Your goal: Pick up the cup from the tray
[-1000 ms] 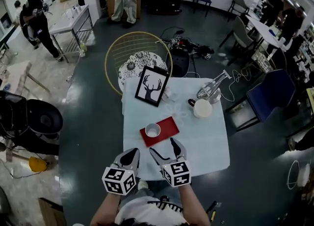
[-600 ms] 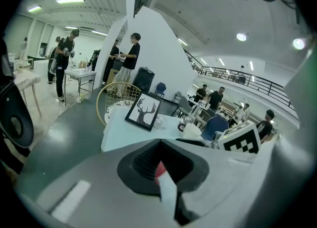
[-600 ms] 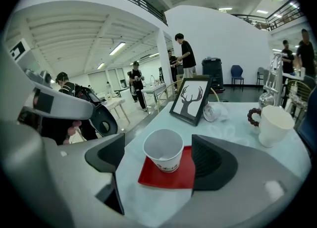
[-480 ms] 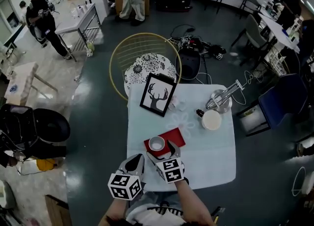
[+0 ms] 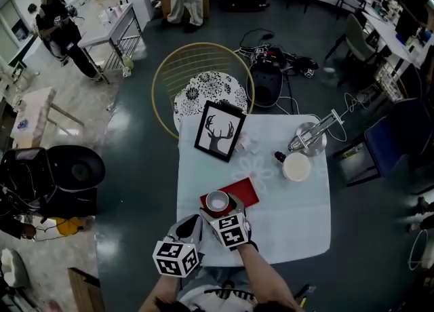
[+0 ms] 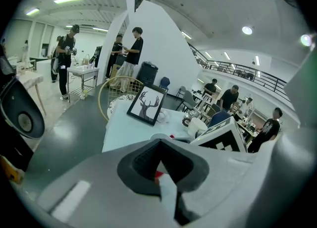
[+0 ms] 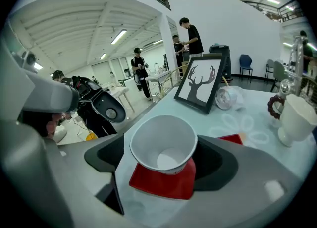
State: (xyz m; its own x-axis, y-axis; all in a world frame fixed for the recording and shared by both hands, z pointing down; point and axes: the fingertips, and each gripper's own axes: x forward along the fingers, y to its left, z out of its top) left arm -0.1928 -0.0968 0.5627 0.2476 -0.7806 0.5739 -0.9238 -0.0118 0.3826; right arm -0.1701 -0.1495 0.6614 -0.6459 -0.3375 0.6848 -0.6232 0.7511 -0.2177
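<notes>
A white paper cup (image 5: 218, 201) stands on the left end of a red tray (image 5: 241, 190) on the pale blue table (image 5: 298, 216). My right gripper (image 5: 220, 207) is open with one jaw on either side of the cup. In the right gripper view the cup (image 7: 163, 145) fills the space between the jaws; it touches the right pad (image 7: 215, 160), and a narrow gap shows at the left pad (image 7: 106, 155). The tray (image 7: 166, 182) lies under it. My left gripper (image 5: 190, 225) is shut and empty at the table's near edge, just left of the tray (image 6: 161, 165).
A framed deer picture (image 5: 218, 131) stands at the table's far left. A white mug (image 5: 297, 166) and a metal stand (image 5: 310, 138) sit at the far right. A round wire chair (image 5: 203, 90) stands behind the table. People stand in the background.
My right gripper has moved forward over the tray, and its jaws now flank the cup. The left gripper has stayed near the table's front edge.
</notes>
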